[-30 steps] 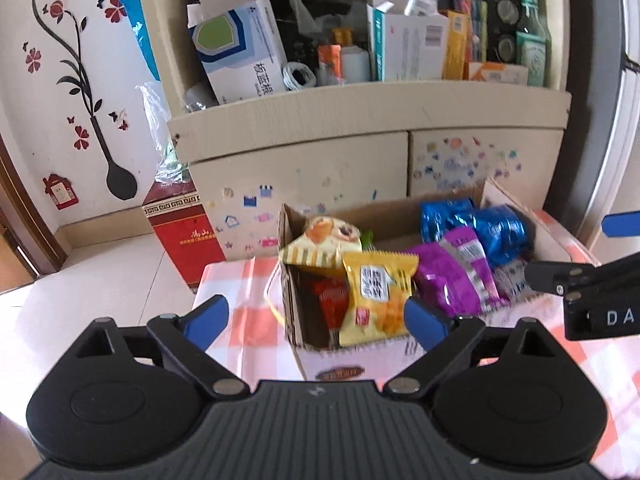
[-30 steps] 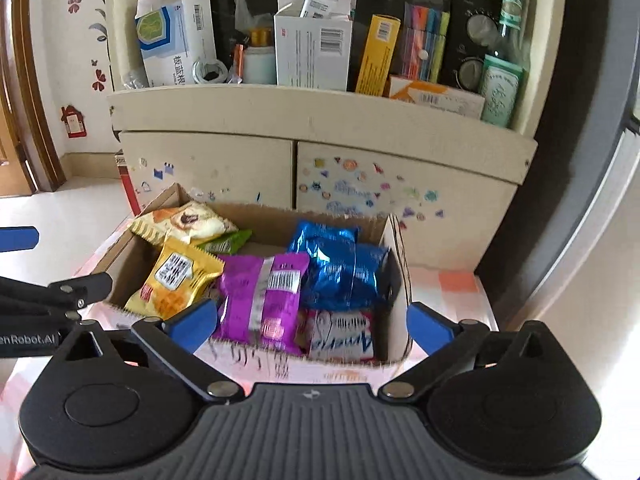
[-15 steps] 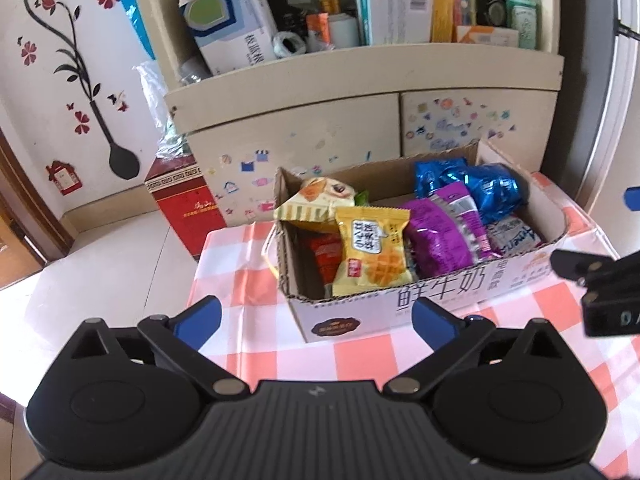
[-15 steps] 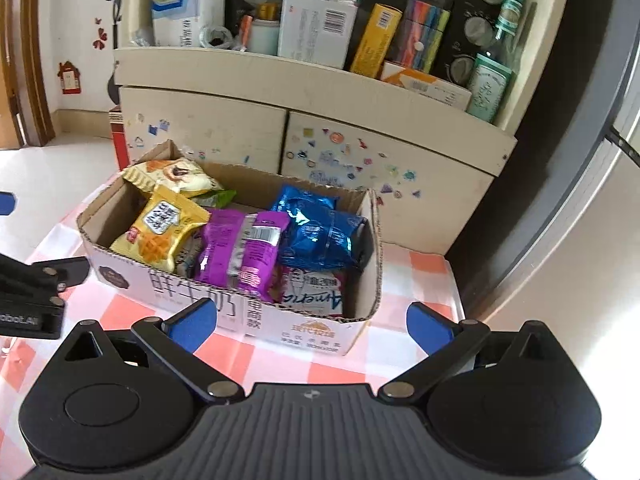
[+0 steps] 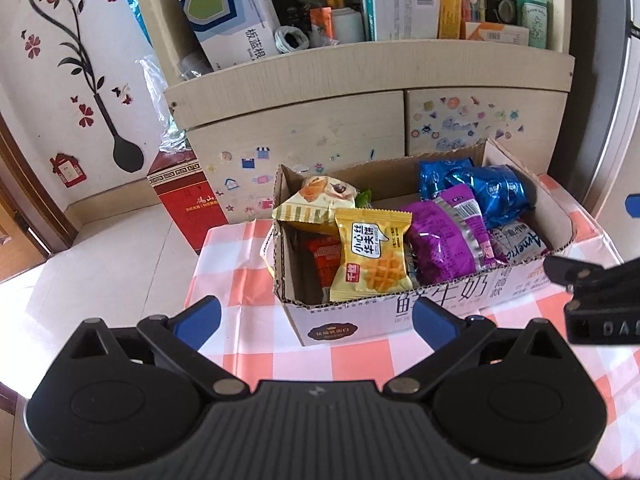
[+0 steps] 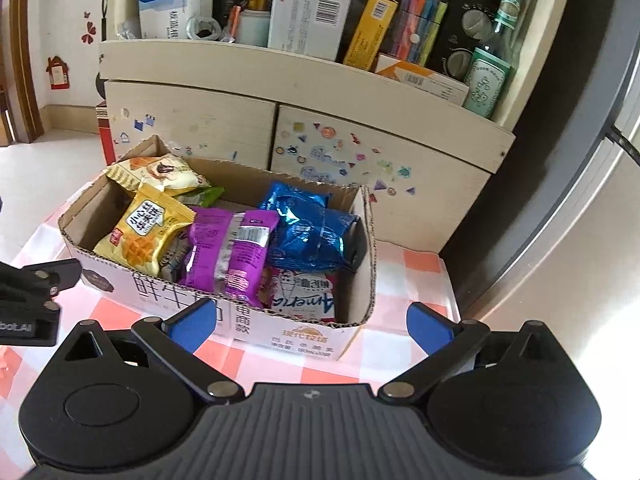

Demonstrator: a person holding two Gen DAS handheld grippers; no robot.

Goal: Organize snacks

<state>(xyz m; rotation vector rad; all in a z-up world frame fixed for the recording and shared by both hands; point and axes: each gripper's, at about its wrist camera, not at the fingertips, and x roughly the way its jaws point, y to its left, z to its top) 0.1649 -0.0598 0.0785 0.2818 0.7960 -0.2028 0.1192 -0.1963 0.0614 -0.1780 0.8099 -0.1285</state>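
Left claw: the left claw (image 5: 314, 316) is spread wide with nothing between its blue tips. It is black hard plastic with round bumps. It hovers over the desk, just in front of the box.
Right claw: the right claw (image 6: 312, 326) is spread wide too, and nothing is in it. Its blue tips sit near the front wall of the box.
Desk: the desk (image 5: 352, 362) wears a smooth cloth with pink and white squares.
Box: the cardboard box (image 6: 256, 326) sits on the desk. It is brown and wavy at the cut edges, white with print outside, and open on top.
Snacks: all the snacks lie inside the box. The yellow waffle bag (image 5: 372, 254) is puffy and leans up at the left end. The striped yellow bag (image 5: 316, 202) lies behind it. The purple bag (image 6: 232, 248) is shiny and crinkly, in the middle. The blue bags (image 6: 314, 232) are shiny foil, at the right end. A white bag (image 6: 304, 294) lies under them.
Cupboard: a pale wooden cupboard (image 6: 384, 156) with little stickers stands behind the desk. Its shelf holds paper boxes and a green glass bottle (image 6: 494, 68).
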